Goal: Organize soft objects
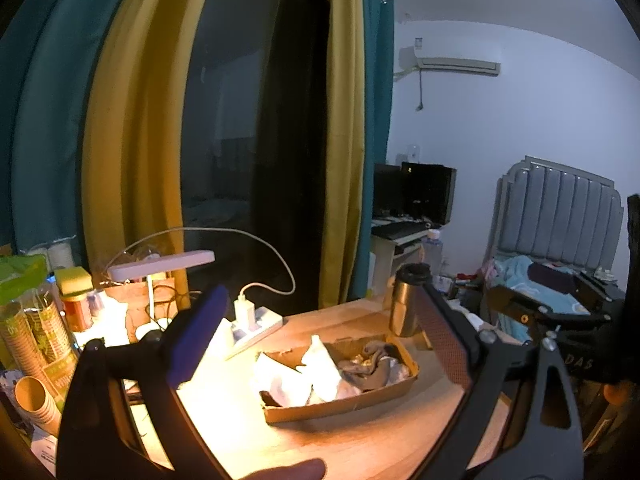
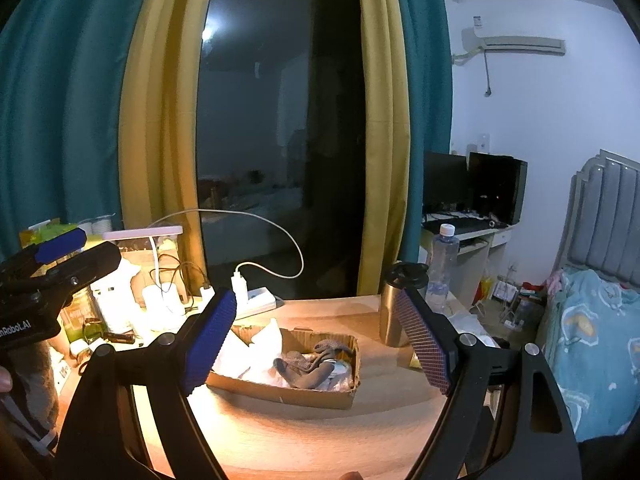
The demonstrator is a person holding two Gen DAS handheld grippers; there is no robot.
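Observation:
A shallow cardboard box (image 1: 344, 406) (image 2: 280, 394) stands on the wooden desk. It holds a grey sock (image 1: 370, 368) (image 2: 316, 366) and crumpled white soft pieces (image 1: 316, 376) (image 2: 260, 346). My left gripper (image 1: 316, 332) is open and empty, raised above the desk on the near side of the box. My right gripper (image 2: 320, 340) is open and empty, also raised above the desk before the box. The left gripper also shows at the left edge of the right wrist view (image 2: 60, 256).
A steel tumbler (image 1: 404, 304) (image 2: 394, 304) stands right of the box. A power strip with a charger (image 1: 252, 324) (image 2: 256, 298), a desk lamp (image 1: 160, 266) and jars and paper cups (image 1: 36, 328) crowd the left. A water bottle (image 2: 442, 264) and a bed (image 2: 592, 340) lie to the right.

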